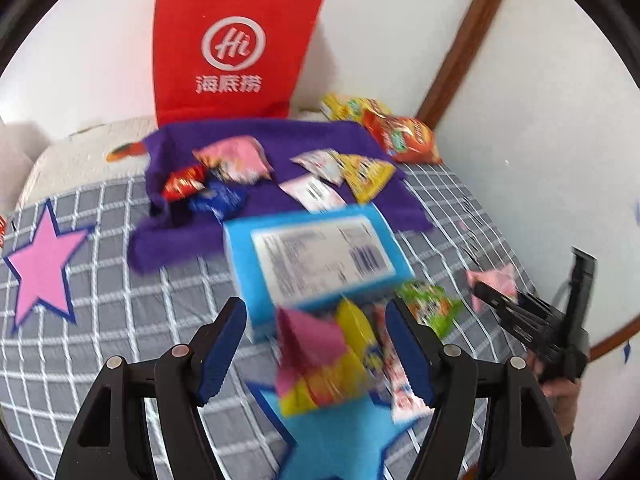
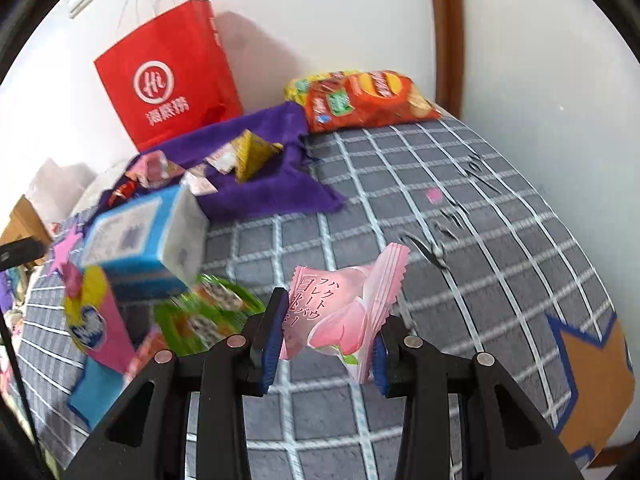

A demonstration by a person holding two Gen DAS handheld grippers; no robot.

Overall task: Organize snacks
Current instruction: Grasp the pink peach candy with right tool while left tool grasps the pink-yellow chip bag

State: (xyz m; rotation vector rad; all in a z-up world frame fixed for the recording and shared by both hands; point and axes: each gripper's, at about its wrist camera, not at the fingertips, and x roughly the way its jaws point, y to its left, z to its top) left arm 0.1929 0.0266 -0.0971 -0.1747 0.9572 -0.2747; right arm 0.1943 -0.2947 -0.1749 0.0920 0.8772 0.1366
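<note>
Left wrist view: our left gripper (image 1: 316,354) has jaws wide and holds nothing, with the pink-and-yellow snack pack (image 1: 320,364) lying between and below them, just this side of the blue box (image 1: 320,256), long axis roughly along the fingers, so we judge left is nearer. Right wrist view: our right gripper (image 2: 326,340) is clamped on the pink peach packet (image 2: 340,316), lifted off the checked cover (image 2: 400,200), right of the blue box (image 2: 140,240).

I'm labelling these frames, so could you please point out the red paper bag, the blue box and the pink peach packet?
red paper bag (image 1: 230,48), left wrist view, logo.
blue box (image 1: 320,260), left wrist view, white label.
pink peach packet (image 2: 340,312), right wrist view, front face.
</note>
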